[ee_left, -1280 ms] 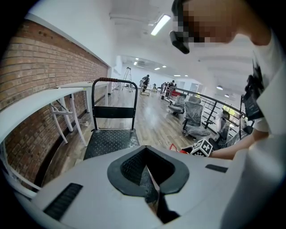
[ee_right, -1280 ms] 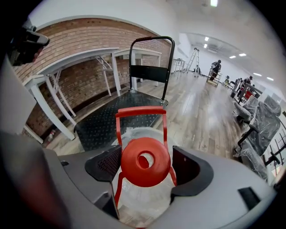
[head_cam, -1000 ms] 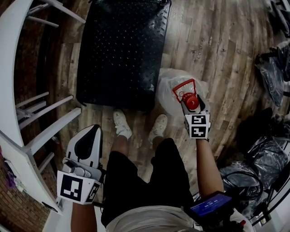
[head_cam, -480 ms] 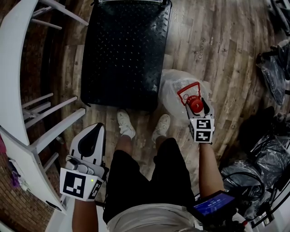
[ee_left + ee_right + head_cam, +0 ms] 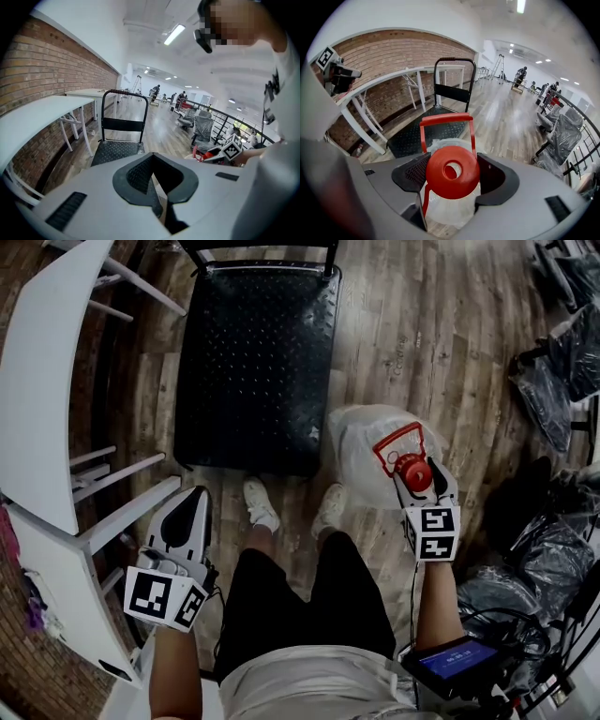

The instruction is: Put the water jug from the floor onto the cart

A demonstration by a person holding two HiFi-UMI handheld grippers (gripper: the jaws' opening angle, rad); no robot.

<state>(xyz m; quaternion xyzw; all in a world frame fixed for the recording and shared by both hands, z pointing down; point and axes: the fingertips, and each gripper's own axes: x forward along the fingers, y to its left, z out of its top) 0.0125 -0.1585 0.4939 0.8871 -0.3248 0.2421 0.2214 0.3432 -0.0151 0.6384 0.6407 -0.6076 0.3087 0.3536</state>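
The water jug (image 5: 370,446) is clear plastic with a red cap (image 5: 415,471) and a raised red handle (image 5: 398,439). My right gripper (image 5: 417,467) is shut on its neck just under the cap. In the right gripper view the cap (image 5: 452,172) fills the gap between the two dark pads, and the jug body (image 5: 450,211) hangs below. The jug is just right of the near right corner of the black cart deck (image 5: 253,362). My left gripper (image 5: 195,495) is held low at the left, shut on nothing, its tips meeting (image 5: 151,157).
The cart's upright handle (image 5: 452,63) stands at its far end. White tables (image 5: 42,390) run along the brick wall at left. The person's white shoes (image 5: 260,504) are right in front of the cart. Black bags and cables (image 5: 553,362) lie at right.
My right gripper has risen with the jug in it, so both look bigger and nearer in the head view. The left gripper has come up slightly.
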